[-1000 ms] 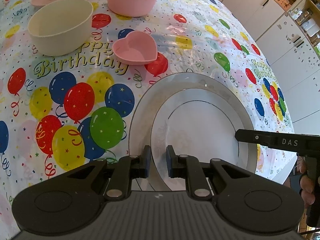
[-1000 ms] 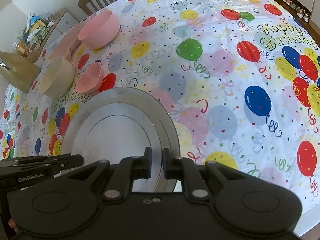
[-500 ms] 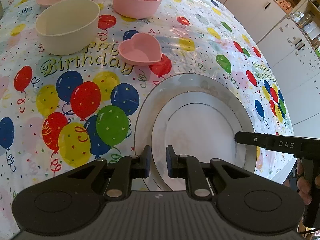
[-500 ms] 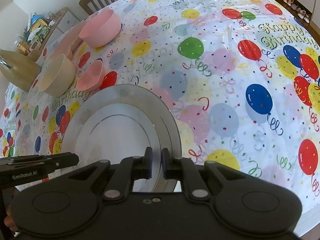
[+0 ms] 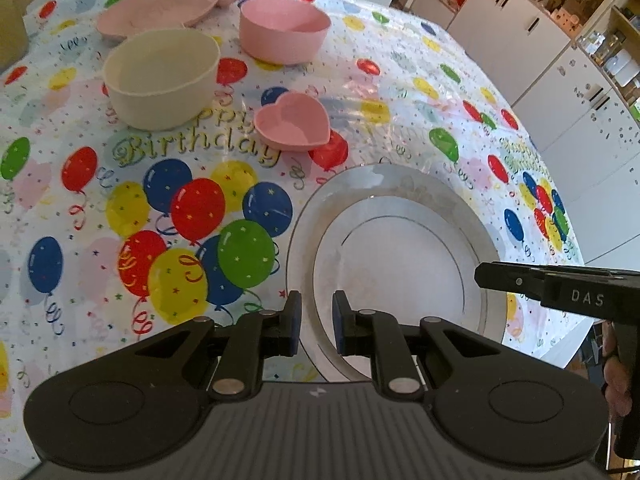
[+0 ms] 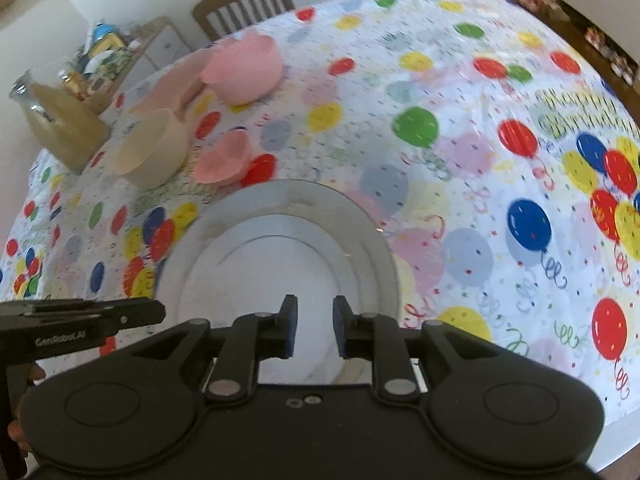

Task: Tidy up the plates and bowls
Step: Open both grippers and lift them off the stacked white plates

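My left hand-held gripper [image 5: 316,326] is clamped on the near rim of the white plate [image 5: 400,264], which sits on a bigger plate [image 5: 384,178] at the near table [image 5: 360,92] edge. Right hand-held gripper [image 6: 314,330] jaws are opening over the same plate [image 6: 260,276]; I see only its surface in the gap, no grip. Beyond: heart dish [image 5: 294,126], cream bowl [image 5: 162,84], pink bowl [image 5: 282,30], pink plate [image 5: 156,14]. Nothing blocks the way between. Chair [image 6: 244,4] at far side.
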